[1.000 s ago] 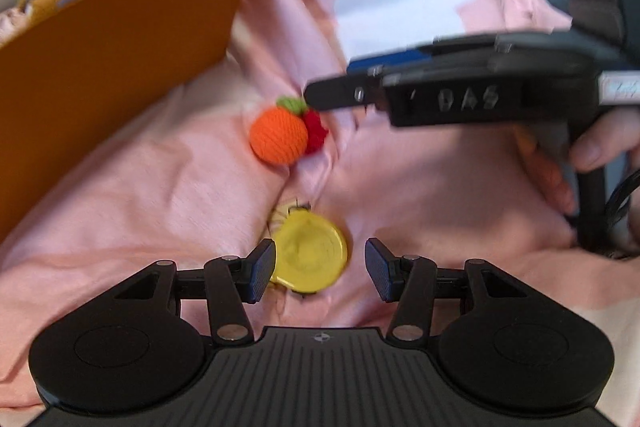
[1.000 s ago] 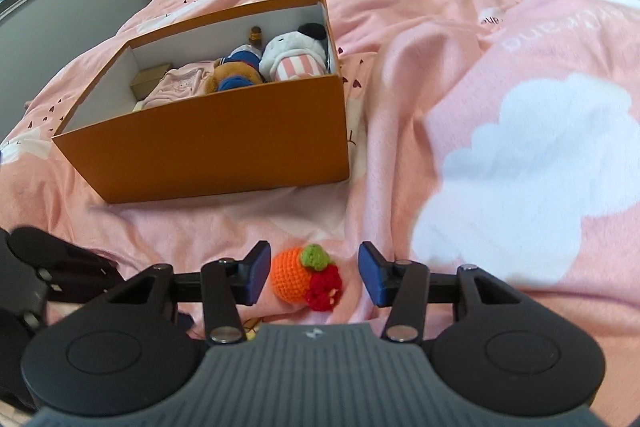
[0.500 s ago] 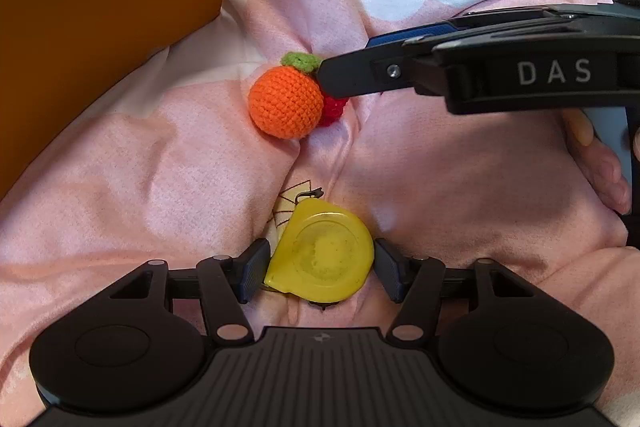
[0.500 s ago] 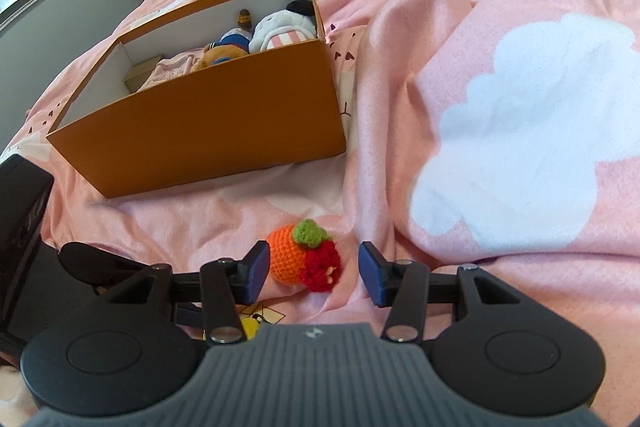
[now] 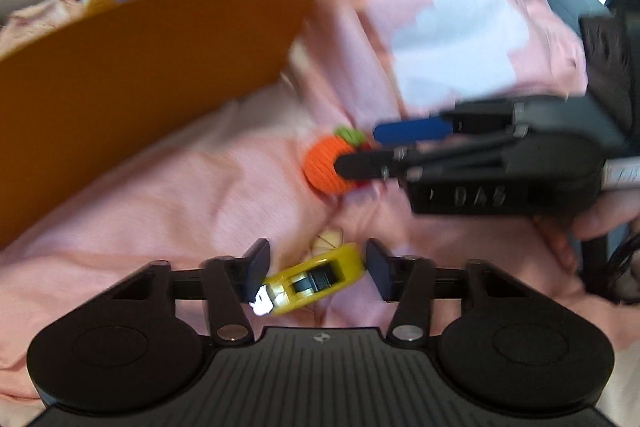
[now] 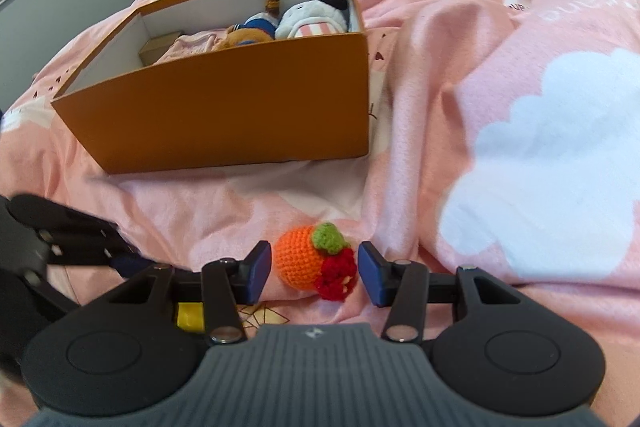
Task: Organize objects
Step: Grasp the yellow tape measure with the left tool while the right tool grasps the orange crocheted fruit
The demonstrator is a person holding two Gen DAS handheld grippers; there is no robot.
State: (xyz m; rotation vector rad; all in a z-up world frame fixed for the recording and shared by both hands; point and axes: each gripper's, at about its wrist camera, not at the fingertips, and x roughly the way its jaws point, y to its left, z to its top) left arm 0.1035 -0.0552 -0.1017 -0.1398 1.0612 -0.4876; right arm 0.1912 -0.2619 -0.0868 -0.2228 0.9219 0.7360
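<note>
A yellow tape measure (image 5: 316, 279) sits tilted on its edge between the pads of my left gripper (image 5: 316, 269). The jaws are closing and both pads touch its ends. A sliver of it shows in the right wrist view (image 6: 190, 315). A crocheted orange with a green leaf and a red berry (image 6: 312, 261) lies on the pink bedspread. My right gripper (image 6: 314, 269) straddles it, open, with a small gap at each pad. In the left wrist view the same toy (image 5: 326, 169) sits between the right gripper's fingers (image 5: 412, 129).
An orange cardboard box (image 6: 224, 115) stands behind the toy on the bed, holding plush toys (image 6: 308, 21) and pink cloth. A raised fold of the pink duvet (image 6: 520, 131) lies to the right. A hand (image 5: 600, 223) holds the right gripper.
My left gripper slid forward around the flat tape measure, then shut on it, and it now stands tilted on edge. The right gripper stayed around the crocheted orange.
</note>
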